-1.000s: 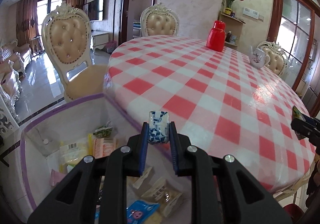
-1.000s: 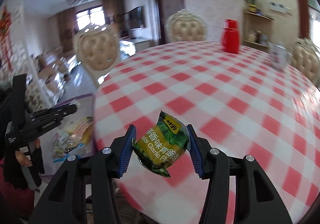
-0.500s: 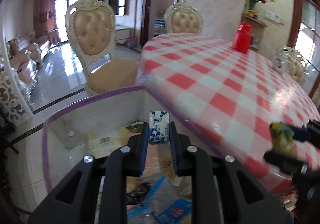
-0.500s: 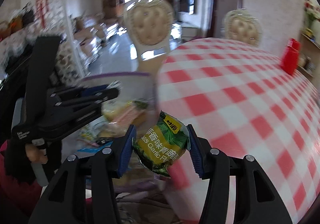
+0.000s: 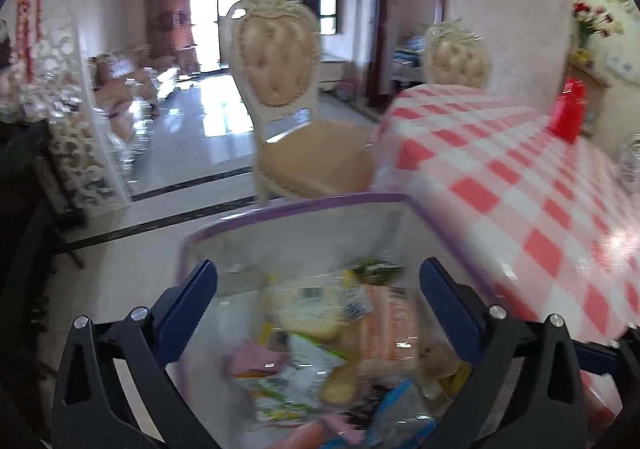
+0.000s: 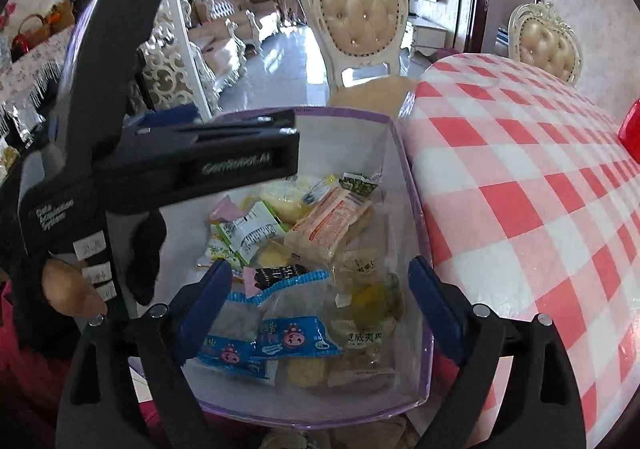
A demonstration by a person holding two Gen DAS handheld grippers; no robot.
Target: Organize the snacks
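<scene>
left gripper (image 5: 318, 289): over bin (image 6: 394, 137), jaws opening, nothing between | right gripper (image 6: 320, 289): likewise, to drop clear | snacks (image 6: 304, 249) piled inside | surface (image 6: 520, 177) beside

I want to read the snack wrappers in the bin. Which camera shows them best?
The right wrist view: the snack packets lie sharp and well lit in the purple-rimmed bin, some printing visible. The left wrist view shows the same packets through motion blur, colours only, no printing to read.

Black gripper (image 6: 320, 289), blue pads (image 6: 208, 295), silver screws, white lettering
</scene>
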